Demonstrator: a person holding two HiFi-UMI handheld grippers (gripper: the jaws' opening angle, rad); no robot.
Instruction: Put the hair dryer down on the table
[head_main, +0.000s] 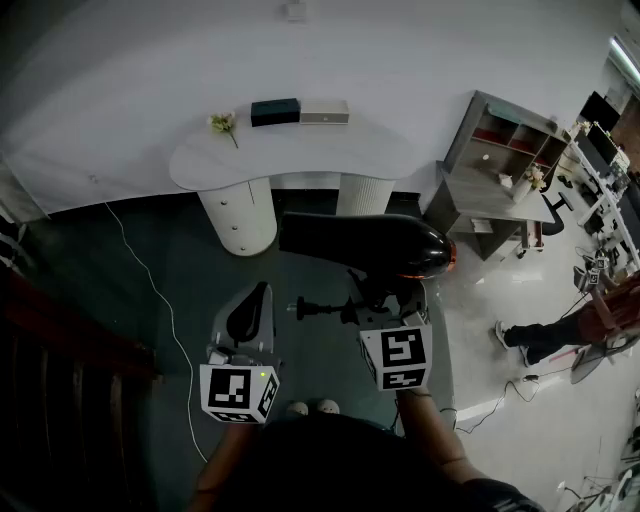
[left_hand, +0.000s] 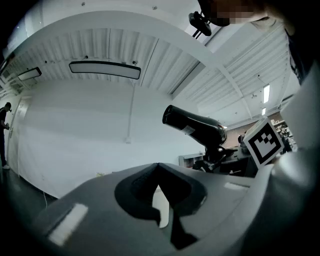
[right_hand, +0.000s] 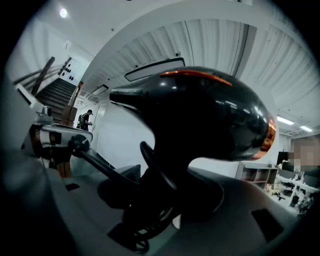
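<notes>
The right gripper (head_main: 386, 296), low and right of centre in the head view, is clenched on the handle of the black hair dryer (head_main: 365, 245). The dryer is held up in the air with its barrel lying across the middle of the frame, nozzle toward the left. Its plug and cord (head_main: 312, 308) stick out to the left just below it. The left gripper (head_main: 248, 312), lower left of centre, has its jaws closed together with nothing between them. The white curved table (head_main: 300, 158) lies in the upper middle, well apart from the dryer, and bears a flower sprig (head_main: 222, 123), a dark box (head_main: 275, 111) and a pale box (head_main: 325, 111).
</notes>
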